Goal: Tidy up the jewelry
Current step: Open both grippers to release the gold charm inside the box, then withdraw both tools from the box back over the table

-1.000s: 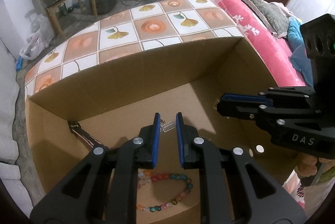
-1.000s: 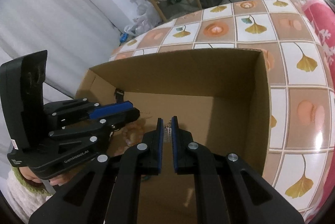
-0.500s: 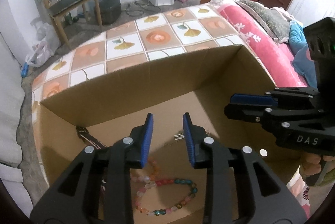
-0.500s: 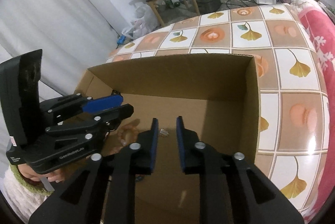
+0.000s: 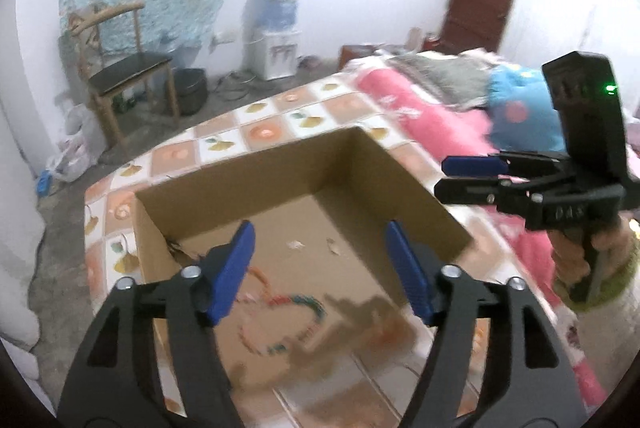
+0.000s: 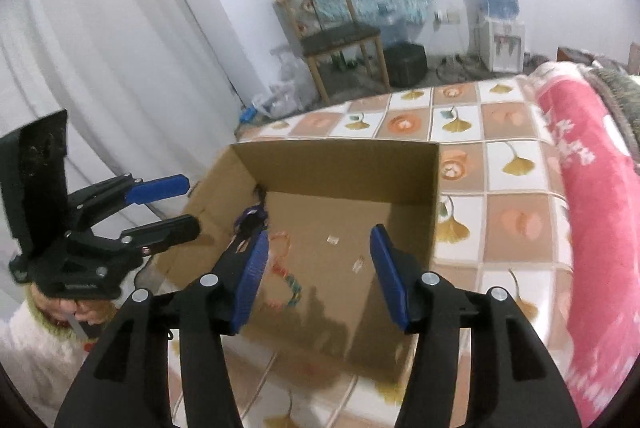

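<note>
Two black plastic tools with ribbed blue pads hang over an open cardboard box [image 6: 344,164] on a surface covered in glossy oilcloth [image 6: 516,216] printed with ginkgo leaves and peach squares. The left tool [image 5: 320,268] stands wide apart and holds nothing; the right tool [image 6: 316,268] is also parted and empty, and the jaws of both have just been opening. On the box's matte brown floor lies a beaded bracelet [image 5: 280,324], its rounded multicoloured beads smeared by motion blur into a loose loop. Two small pale earrings [image 6: 333,239] rest apart on the cardboard nearer the middle, too small and blurred to read in shape. A dark strap-like piece [image 6: 256,216] sits in the box's far left corner, partly hidden by the right tool's pad. The hand [image 5: 576,252] gripping the right tool shows a fuzzy cuff, cut off at the frame edge. Beyond, a pink patterned blanket [image 6: 592,188] runs along the bed; farther back stand a wooden chair [image 6: 336,28] and a water dispenser [image 6: 496,24].
</note>
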`<act>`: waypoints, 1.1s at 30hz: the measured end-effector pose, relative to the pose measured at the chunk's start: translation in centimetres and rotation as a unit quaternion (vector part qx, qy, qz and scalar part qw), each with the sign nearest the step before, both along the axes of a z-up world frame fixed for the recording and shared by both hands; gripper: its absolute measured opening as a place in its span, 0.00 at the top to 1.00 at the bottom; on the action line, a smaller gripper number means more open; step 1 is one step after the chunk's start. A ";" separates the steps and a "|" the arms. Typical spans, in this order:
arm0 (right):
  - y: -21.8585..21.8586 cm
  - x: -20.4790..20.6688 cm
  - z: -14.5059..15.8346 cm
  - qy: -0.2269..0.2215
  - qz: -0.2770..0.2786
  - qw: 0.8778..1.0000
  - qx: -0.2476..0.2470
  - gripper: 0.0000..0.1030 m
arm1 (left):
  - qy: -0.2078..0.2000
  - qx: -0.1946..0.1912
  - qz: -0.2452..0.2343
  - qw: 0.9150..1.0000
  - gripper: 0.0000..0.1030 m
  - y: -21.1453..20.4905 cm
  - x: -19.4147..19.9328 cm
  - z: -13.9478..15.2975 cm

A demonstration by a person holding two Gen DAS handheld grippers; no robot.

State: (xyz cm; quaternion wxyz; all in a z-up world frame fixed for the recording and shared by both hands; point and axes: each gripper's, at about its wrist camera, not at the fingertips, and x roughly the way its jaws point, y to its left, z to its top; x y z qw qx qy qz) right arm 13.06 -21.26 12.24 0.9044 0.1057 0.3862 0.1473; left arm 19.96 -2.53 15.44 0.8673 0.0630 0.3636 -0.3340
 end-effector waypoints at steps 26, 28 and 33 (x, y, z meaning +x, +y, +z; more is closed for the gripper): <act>3.8 -16.7 -12.9 0.082 -0.085 0.993 -0.002 0.47 | 0.010 0.058 0.010 0.998 0.25 -0.8 -16.6 -15.4; 4.1 -16.5 -12.9 0.079 -0.084 0.993 -0.011 0.47 | 0.005 0.055 0.010 0.998 0.25 -0.8 -16.7 -15.4; 4.1 -16.3 -13.4 0.084 -0.084 0.993 -0.018 0.47 | -0.010 0.063 0.005 0.998 0.26 -1.2 -17.0 -15.6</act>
